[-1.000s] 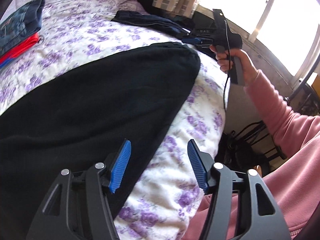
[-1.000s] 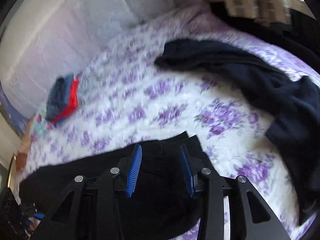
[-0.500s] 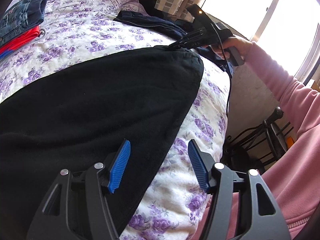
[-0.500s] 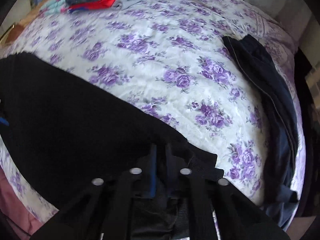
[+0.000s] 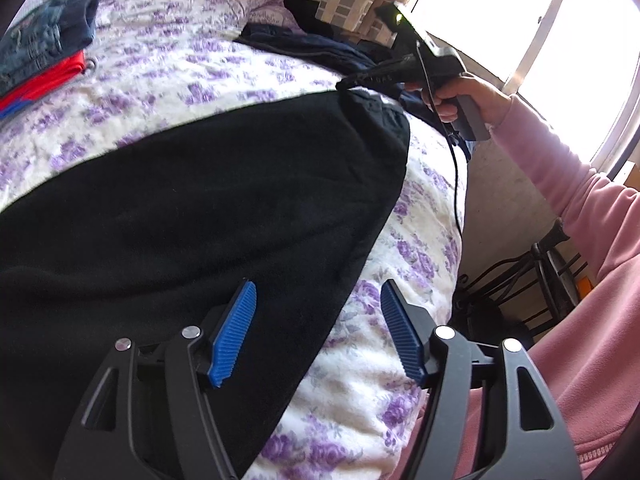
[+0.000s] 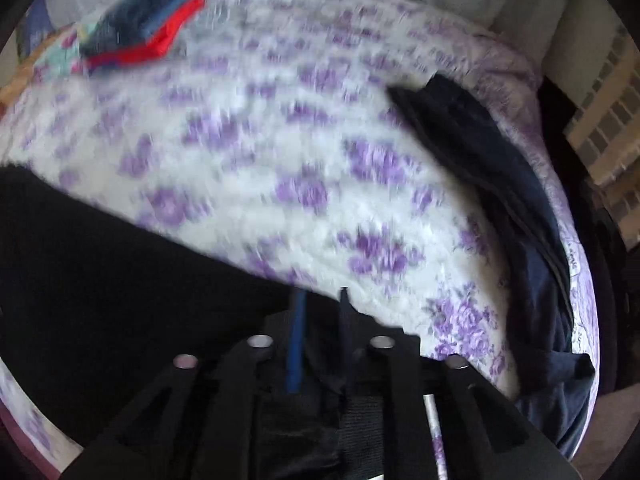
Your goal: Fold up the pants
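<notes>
Black pants [image 5: 200,200] lie spread across the floral bed cover [image 5: 180,60]. My left gripper [image 5: 318,286] hovers over their near edge, its jaws opening; the hem runs under the gap and no pad touches the cloth. Seen from the left wrist, my right gripper [image 5: 346,84] sits at the pants' far corner, which rises in a small peak at its tips. In the blurred right wrist view, the right gripper [image 6: 320,292] has narrow jaws that are starting to open, with bunched cloth of the black pants [image 6: 100,280] still between them.
A folded stack of blue and red clothes [image 5: 44,52] lies at the far left of the bed. A dark navy garment [image 5: 312,48] is heaped along the far right edge. A hand [image 5: 472,100] in a pink sleeve [image 5: 560,184] holds the right gripper. A black metal frame [image 5: 540,280] stands beside the bed.
The right gripper came down from above the bed's far edge onto the pants' far corner, rolled over and closed on the cloth. The left gripper stayed put, jaws slightly wider.
</notes>
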Demonstrator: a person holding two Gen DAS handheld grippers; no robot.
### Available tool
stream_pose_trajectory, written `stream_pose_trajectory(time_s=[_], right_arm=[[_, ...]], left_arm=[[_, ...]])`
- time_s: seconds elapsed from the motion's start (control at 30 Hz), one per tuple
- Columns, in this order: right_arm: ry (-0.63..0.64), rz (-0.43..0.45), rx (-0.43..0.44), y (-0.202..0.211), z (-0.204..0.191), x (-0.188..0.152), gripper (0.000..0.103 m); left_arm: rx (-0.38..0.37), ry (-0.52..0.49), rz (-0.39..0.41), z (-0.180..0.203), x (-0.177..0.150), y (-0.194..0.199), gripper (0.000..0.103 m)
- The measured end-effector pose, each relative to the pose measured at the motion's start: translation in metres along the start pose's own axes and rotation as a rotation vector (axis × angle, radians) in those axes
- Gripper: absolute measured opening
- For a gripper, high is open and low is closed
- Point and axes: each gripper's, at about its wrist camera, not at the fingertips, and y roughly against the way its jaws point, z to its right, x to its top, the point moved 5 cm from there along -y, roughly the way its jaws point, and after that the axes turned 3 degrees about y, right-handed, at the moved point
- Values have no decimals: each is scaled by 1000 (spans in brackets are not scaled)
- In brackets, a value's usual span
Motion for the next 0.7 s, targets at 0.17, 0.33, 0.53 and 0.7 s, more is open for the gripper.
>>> stream_pose_trajectory(time_s=[0.17, 0.33, 0.53, 0.7], right_arm=[[18, 169, 333, 38, -88, 41, 46], [200, 183, 671, 37, -226, 88, 46], [396, 133, 776, 7, -339, 131, 46], [456, -8, 831, -27, -382, 146, 47]], left_arm=[[125, 45, 92, -25, -4, 46, 71], [354, 175, 135, -85, -33, 109, 72], [562, 314, 187, -149, -77, 187, 76], [591, 430, 202, -198, -107, 216, 77]])
